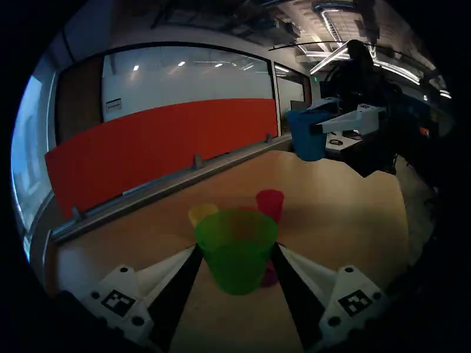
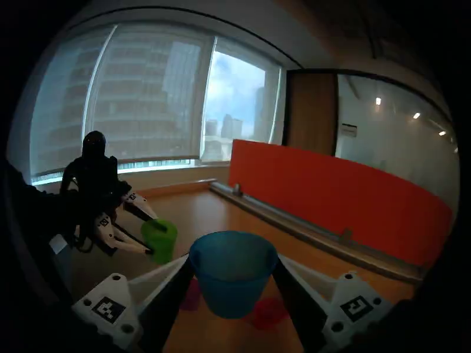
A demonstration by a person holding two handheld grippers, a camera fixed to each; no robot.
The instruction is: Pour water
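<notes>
Spill risk: the green cup [image 1: 236,262] and the blue cup [image 2: 232,279] are both held in the air, well apart. If either is tipped before the rims are brought close, water would likely land on the table [image 1: 353,200].
Slip risk: both cups look like smooth, tapered plastic held by the sides. A tilted cup could slide or twist between the jaws, and a harder squeeze could buckle its wall.
Knock risk: a red cup [image 1: 270,203] and a yellow cup [image 1: 202,213] stand on the table just beyond the green cup. Bringing the green cup down carelessly could topple them.
Water: I cannot tell which cup holds any, so the pouring side is uncertain.
Left jaws: the left gripper [image 1: 236,248] has its jaws about a cup's width apart, both fingers pressing the green cup's sides, with the cup upright.
Right jaws: the right gripper [image 2: 232,262] has its jaws just as far apart and clamped on the blue cup, which is upright above the table.
</notes>
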